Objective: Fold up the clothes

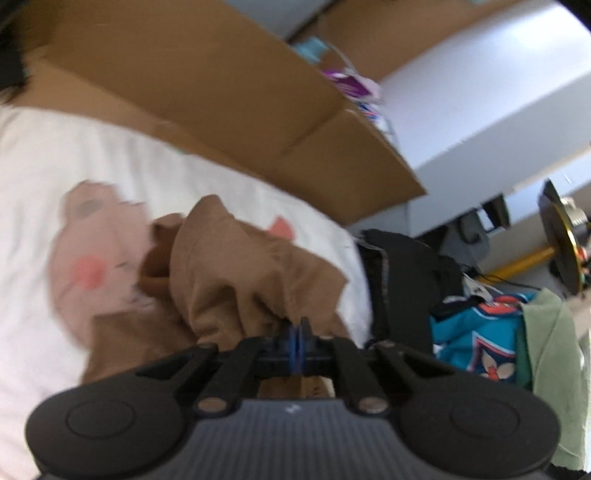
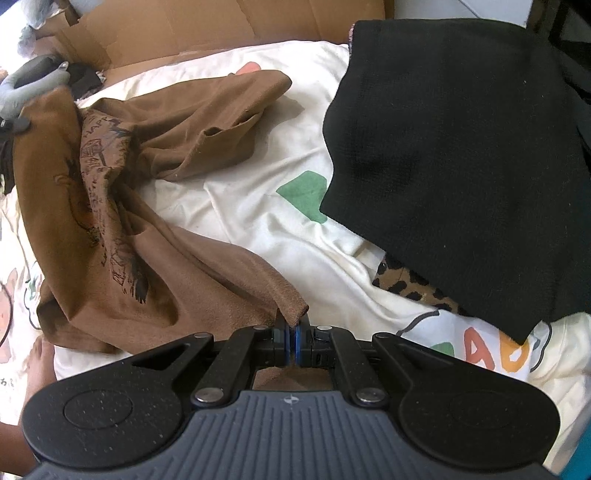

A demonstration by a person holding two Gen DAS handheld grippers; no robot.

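Cream bedding (image 2: 258, 206) printed with cartoon shapes covered the surface, and flattened cardboard (image 2: 184, 33) lay along its far edge. On the bedding's left half sprawled a brown shirt (image 2: 122, 229), crumpled and twisted, with a dark line drawing and some lettering running down its front. One part of it reached toward the far edge and ended in a loose open fold; the rest bunched in deep creases near the left edge.

Its near corner was rolled into a narrow tip, and the right gripper (image 2: 294, 332) had its blue-padded fingers pressed together on that tip, no gap showing between them. Across the shirt, at the far left, part of the other gripper could be seen at the cloth's edge.

From the left wrist view, which was blurred, the left gripper (image 1: 299, 332) also had its fingers closed tight, with a bunch of the same brown shirt (image 1: 236, 273) pinched between them and lifted off the bedding.

A black garment (image 2: 461, 155) covered the right side of the bedding, lying over a leopard-print piece (image 2: 413, 284). Beyond the bedding's edge, a heap of other clothes (image 1: 480, 332) included a teal patterned one.
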